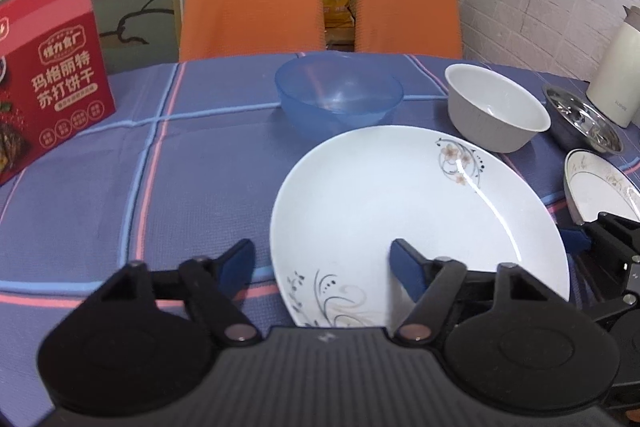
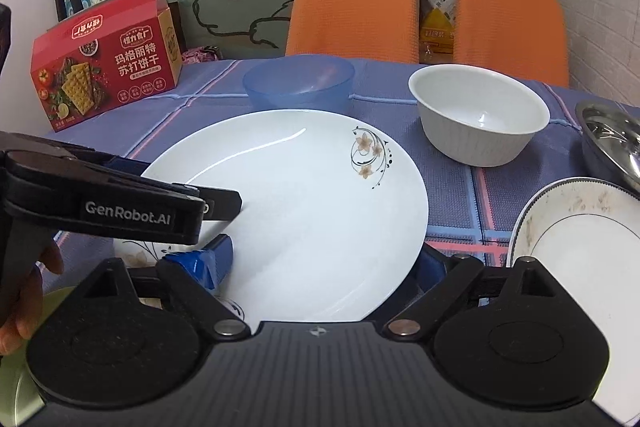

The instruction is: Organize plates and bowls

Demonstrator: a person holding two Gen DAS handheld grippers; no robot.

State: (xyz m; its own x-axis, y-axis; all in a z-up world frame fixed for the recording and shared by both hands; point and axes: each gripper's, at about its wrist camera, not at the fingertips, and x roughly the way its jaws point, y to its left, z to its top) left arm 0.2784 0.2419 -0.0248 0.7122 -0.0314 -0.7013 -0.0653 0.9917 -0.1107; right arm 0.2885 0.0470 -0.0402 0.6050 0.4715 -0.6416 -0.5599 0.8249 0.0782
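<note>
the large white round ceramic plate with flower prints (image 1: 400,219) lies on the counter covered by a blue checked cloth (image 1: 120,167), in front of the translucent blue plastic bowl (image 1: 338,95) and the white ribbed ceramic bowl (image 1: 496,107). the left tool (image 1: 322,265) is spread wide, one finger over the plate's near part and the other off its left edge, gripping nothing. the right tool (image 2: 324,263) is also wide open, its fingers straddling the plate's near rim.
</note>
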